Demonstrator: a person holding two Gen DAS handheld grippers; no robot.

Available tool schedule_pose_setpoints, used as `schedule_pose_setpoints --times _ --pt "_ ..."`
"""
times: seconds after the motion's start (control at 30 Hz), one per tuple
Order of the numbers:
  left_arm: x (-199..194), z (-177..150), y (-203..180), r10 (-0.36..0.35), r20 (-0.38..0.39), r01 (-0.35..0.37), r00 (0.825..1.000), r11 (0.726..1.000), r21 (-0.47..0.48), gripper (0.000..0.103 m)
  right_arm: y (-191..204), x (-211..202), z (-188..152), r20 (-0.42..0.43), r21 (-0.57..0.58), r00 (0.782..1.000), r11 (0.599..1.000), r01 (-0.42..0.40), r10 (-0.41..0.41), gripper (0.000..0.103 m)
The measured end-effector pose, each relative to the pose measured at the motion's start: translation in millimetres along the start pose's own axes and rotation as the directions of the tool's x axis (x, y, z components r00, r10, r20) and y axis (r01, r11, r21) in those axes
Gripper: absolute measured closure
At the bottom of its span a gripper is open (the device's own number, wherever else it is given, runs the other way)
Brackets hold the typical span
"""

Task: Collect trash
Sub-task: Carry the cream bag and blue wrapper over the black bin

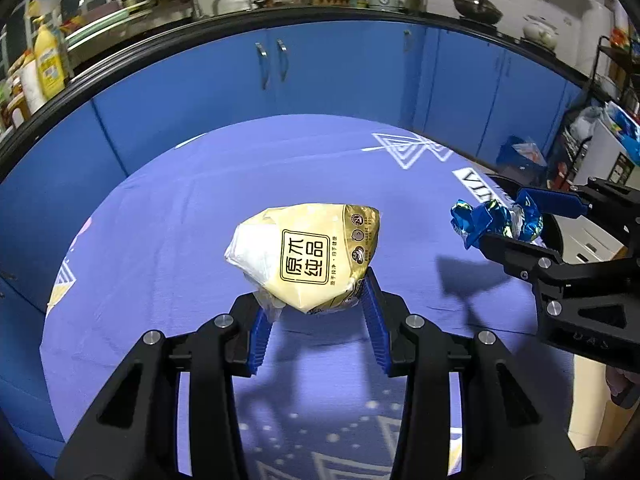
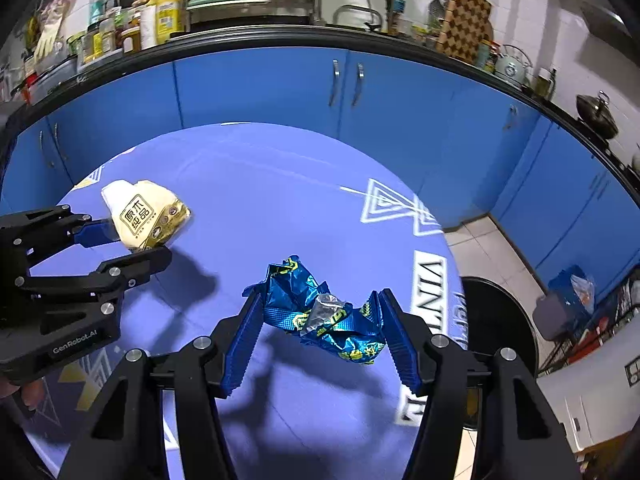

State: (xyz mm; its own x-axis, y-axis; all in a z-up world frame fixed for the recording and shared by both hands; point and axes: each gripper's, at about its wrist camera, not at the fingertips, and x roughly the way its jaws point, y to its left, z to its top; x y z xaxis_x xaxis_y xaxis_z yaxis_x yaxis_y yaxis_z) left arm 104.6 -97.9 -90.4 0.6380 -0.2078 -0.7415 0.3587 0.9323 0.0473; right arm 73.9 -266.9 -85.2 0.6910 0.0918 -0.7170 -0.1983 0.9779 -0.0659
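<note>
The yellow tissue pack (image 1: 308, 256) carries a dark-framed square label with four Chinese characters, 原木纯品, a line of smaller print beside it too fine to read, and round emblems on a gold band at one end. In the left wrist view its long axis runs across the frame, gold end to the right, white end to the left. The left gripper (image 1: 318, 300) has its fingers clamped on the pack's near lower edge, holding it above the purple tablecloth (image 1: 160, 240).

The crumpled blue foil wrapper (image 2: 320, 314) bears yellow-green printed marks, too creased to read, with a silver inner patch showing. It stretches sideways between the blue ribbed fingers of the right gripper (image 2: 320, 332), which pinch it at both ends above the table.

The left gripper's body reads "GenRobot.AI". White letters on the cloth spell "VINTA". A black bin (image 2: 500, 320) stands on the floor beside the table.
</note>
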Motion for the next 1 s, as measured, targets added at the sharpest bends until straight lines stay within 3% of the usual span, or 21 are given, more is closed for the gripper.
schedule_pose_setpoints --times 0.6,1.0 --pt "19.9 30.2 -83.6 -0.08 -0.009 0.08 0.997 0.99 0.118 0.057 -80.6 -17.8 -19.3 0.017 0.125 0.995 0.987 0.099 -0.102 0.045" --pt "36.9 68.8 -137.1 -0.141 -0.012 0.141 0.99 0.972 0.191 0.057 -138.2 -20.1 -26.1 0.029 0.226 0.987 0.963 0.149 -0.159 0.045"
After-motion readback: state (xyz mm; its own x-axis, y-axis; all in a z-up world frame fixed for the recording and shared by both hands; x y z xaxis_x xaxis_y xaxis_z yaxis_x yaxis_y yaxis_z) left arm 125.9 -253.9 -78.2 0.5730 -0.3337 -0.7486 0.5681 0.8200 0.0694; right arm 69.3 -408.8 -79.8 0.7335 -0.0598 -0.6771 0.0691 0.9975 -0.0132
